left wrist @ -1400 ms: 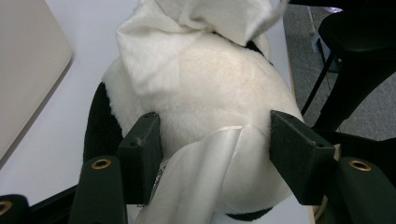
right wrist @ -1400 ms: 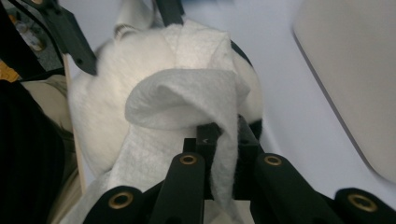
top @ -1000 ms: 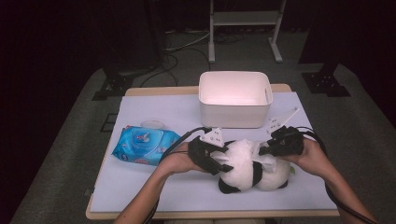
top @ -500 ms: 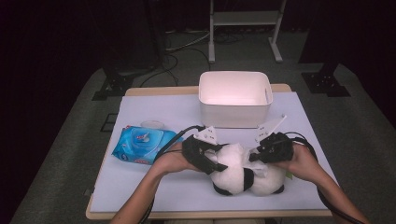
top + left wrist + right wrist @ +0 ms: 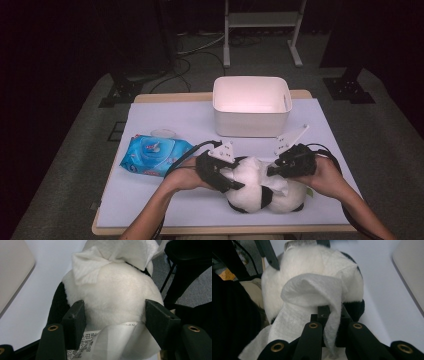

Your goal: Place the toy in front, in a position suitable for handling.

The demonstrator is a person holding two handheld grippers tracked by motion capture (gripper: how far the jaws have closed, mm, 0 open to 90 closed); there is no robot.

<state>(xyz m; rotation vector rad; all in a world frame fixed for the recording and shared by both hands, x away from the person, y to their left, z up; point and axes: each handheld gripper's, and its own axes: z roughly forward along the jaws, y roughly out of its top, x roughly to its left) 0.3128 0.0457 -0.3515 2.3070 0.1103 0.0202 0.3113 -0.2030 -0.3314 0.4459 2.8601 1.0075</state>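
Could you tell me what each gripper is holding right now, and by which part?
The right gripper pinches the white wipe by a fold; the left gripper clasps the plush panda around its white body.

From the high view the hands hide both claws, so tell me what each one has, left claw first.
Observer: The left claw straddles the plush panda. Its jaws have just been closing, and both pads press into the white fur.
Operator: Now the right one.
Observer: The right claw is shut on a white wipe, which drapes over the panda.
Operator: Report anything near the left pads.
Observer: A printed fabric label hangs from the panda between them.
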